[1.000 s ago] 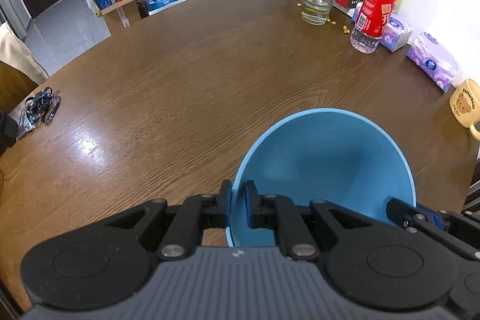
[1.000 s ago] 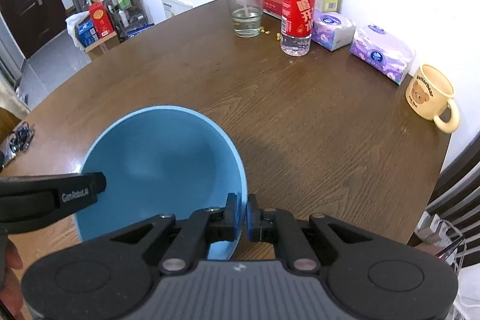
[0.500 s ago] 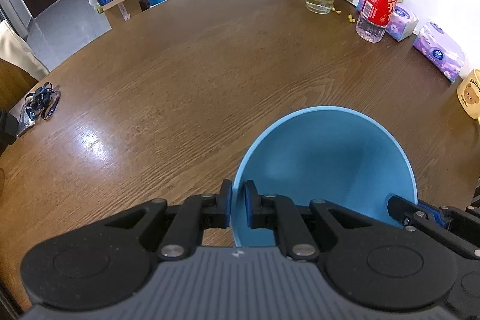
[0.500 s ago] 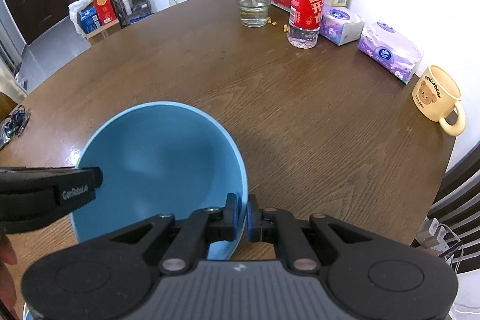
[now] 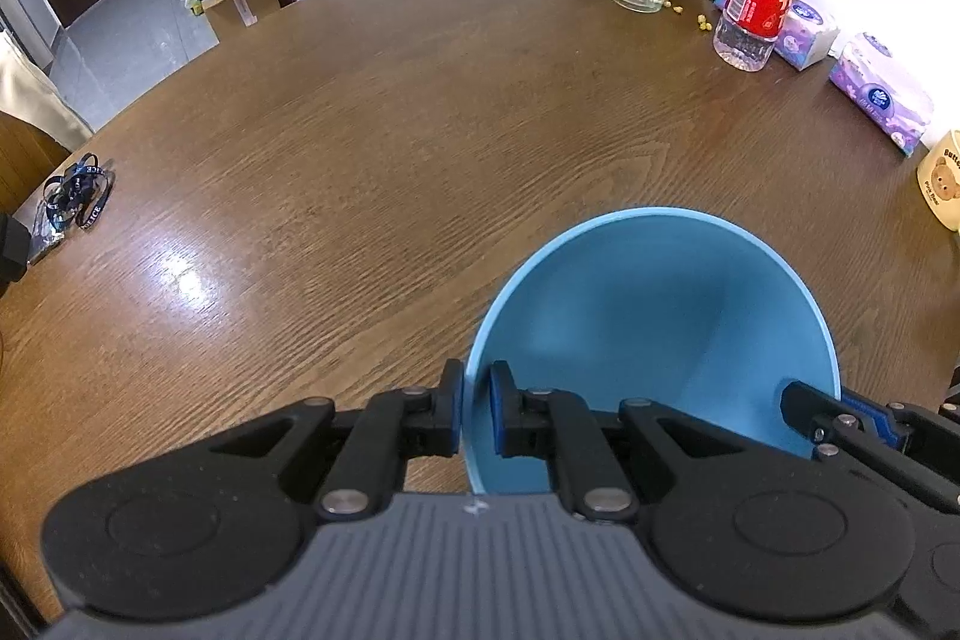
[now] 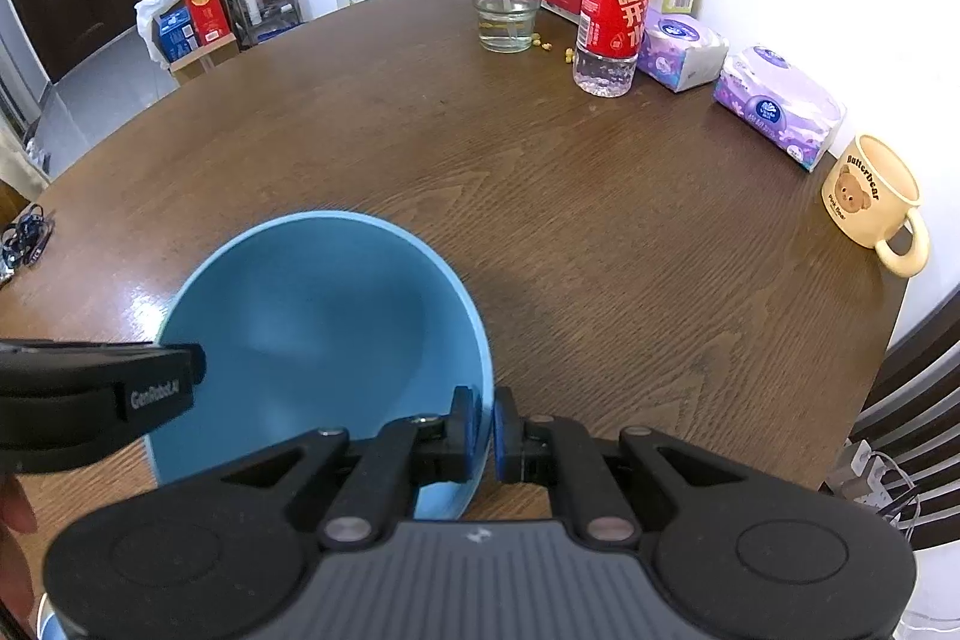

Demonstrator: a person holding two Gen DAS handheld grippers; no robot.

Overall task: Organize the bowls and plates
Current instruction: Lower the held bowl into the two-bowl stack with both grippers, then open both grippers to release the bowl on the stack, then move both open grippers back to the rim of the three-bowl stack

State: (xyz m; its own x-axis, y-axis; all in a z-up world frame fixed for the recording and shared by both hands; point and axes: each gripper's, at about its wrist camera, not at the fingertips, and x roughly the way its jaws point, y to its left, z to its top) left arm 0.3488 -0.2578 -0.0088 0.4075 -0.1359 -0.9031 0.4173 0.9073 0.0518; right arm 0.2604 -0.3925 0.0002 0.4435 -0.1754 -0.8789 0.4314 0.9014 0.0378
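1. The blue bowl (image 5: 654, 340) is the one task item clearly in view. It is empty and sits in front of the person over the near part of the brown wooden table (image 5: 390, 130), gripped on two opposite sides of its rim. Whether its base rests on the wood or hangs just above it cannot be told.

2. As a judgement of progress: the bowl is in hand but not yet set anywhere final. No plates and no stack show on the tabletop. A pale blue edge shows at the bottom left corner of the right wrist view, too small to identify. So most of the organizing looks undone.

3. The left gripper (image 5: 475, 415) is clamped on the bowl's left rim, one pad outside the wall and one inside.

4. The right gripper (image 6: 485, 430) pinches the right rim in the same way, with the wall caught between its pads.

5. Well away along the far edge stand a drinking glass (image 6: 507, 4), a red-labelled bottle (image 6: 615, 4), tissue packs (image 6: 780, 106) and a bear mug (image 6: 870, 202), none of them touched.
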